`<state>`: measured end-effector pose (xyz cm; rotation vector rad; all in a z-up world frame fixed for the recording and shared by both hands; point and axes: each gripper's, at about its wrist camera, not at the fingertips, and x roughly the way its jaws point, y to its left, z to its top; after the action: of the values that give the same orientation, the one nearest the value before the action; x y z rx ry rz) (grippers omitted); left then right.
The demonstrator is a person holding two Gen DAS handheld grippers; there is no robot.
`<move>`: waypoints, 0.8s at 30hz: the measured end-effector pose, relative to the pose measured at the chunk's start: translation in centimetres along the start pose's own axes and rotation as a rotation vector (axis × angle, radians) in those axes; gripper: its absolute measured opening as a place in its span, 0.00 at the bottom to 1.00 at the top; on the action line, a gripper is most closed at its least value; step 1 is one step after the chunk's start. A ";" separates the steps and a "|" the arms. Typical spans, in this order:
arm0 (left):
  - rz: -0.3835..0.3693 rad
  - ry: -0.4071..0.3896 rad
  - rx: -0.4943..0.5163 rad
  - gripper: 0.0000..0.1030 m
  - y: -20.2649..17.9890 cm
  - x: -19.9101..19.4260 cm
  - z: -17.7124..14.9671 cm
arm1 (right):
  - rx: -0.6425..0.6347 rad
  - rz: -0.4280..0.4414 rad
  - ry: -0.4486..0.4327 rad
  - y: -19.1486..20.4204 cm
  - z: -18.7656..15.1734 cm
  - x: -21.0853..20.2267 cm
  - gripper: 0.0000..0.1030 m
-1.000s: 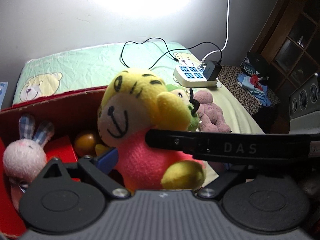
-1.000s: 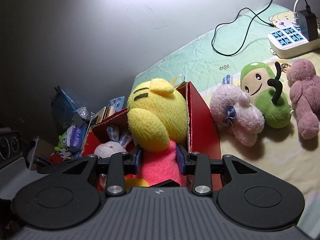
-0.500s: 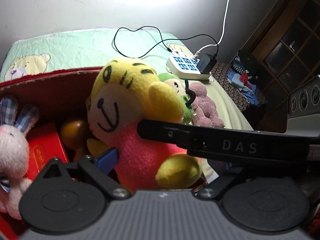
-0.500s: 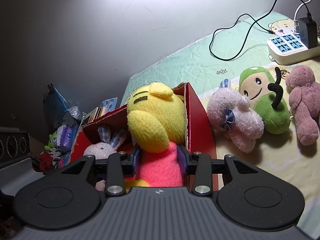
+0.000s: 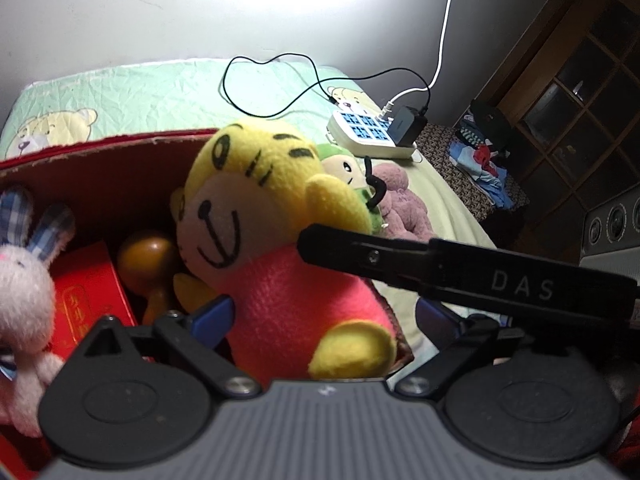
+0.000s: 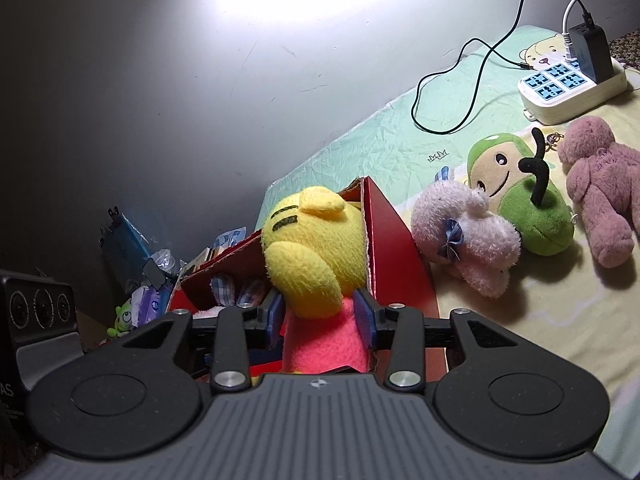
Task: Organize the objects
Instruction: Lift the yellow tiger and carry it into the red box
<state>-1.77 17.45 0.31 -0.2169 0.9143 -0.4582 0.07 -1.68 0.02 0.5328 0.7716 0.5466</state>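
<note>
A yellow tiger plush [image 5: 256,208] with a pink body leans in the near right corner of the red cardboard box [image 5: 100,184]. My right gripper [image 6: 320,314] is shut on its pink middle, one blue pad on each side. In the left wrist view that gripper shows as a black bar [image 5: 460,276] across the plush's chest. My left gripper [image 5: 324,316] stands wide open around the plush's lower body, its right pad well apart from it. In the box also lie a pink bunny [image 5: 24,292], a small red carton [image 5: 88,300] and a brown wooden piece [image 5: 148,256].
On the bed sheet right of the box [image 6: 392,248] lie a pale pink plush [image 6: 468,240], a green plush [image 6: 516,200] and a mauve bear [image 6: 600,184]. A power strip [image 6: 568,88] with cables sits by the wall. Clutter [image 6: 152,288] lies beyond the box's far end.
Both views have shifted only slightly. The tiger plush stays between the right pads at the box corner, and the left fingers stay wide apart around it.
</note>
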 end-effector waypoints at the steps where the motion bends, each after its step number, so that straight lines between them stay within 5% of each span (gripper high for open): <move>1: 0.013 -0.003 0.009 0.93 -0.3 0.0 0.0 | -0.001 -0.004 -0.005 0.0 -0.1 -0.1 0.39; 24: 0.113 0.069 -0.008 0.97 -1.5 0.6 -0.5 | 0.016 0.043 0.008 -0.6 -0.6 -1.7 0.39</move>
<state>-2.34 15.83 0.13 -0.1566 0.9910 -0.3587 -1.26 -3.06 0.13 0.5630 0.7736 0.5829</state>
